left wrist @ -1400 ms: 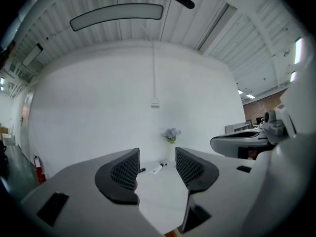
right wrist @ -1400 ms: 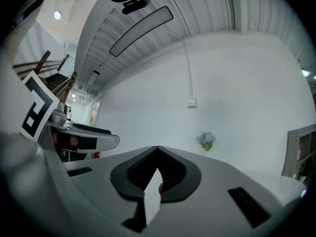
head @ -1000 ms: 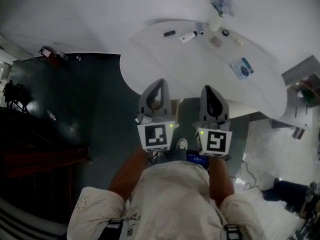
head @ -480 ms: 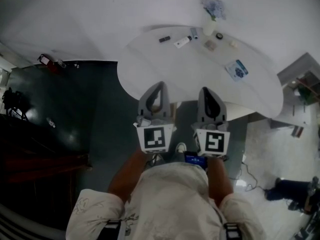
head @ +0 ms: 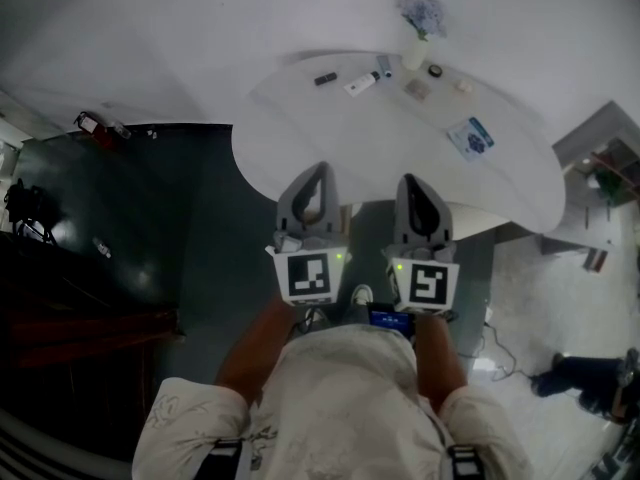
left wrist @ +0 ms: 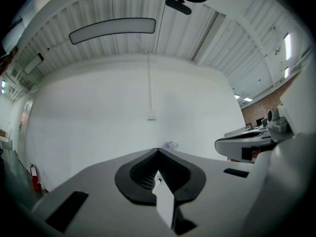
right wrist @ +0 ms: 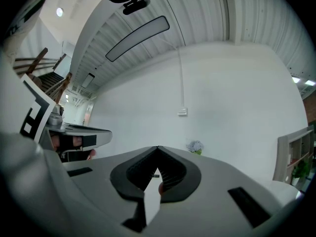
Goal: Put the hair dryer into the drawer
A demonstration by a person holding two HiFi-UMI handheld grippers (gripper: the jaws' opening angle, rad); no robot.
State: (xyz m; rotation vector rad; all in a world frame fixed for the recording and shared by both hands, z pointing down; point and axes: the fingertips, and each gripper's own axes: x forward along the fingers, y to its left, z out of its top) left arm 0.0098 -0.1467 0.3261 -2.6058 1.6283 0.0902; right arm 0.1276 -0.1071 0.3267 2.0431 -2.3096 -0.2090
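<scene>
hair dryer: not distinguishable among small things (head: pixel 362 83) on white table (head: pixel 330 143) | drawer: cannot tell

smooth matt white tabletop (head: pixel 330 138); floor (head: pixel 150 258) dark, pretty glossy; left gripper (left wrist: pixel 158 151) shell matt grey plastic, pads (left wrist: pixel 141 172) ribbed black

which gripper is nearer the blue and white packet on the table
Right. The right gripper is just below-left of the blue and white packet in the head view; the left gripper is farther left.
</scene>
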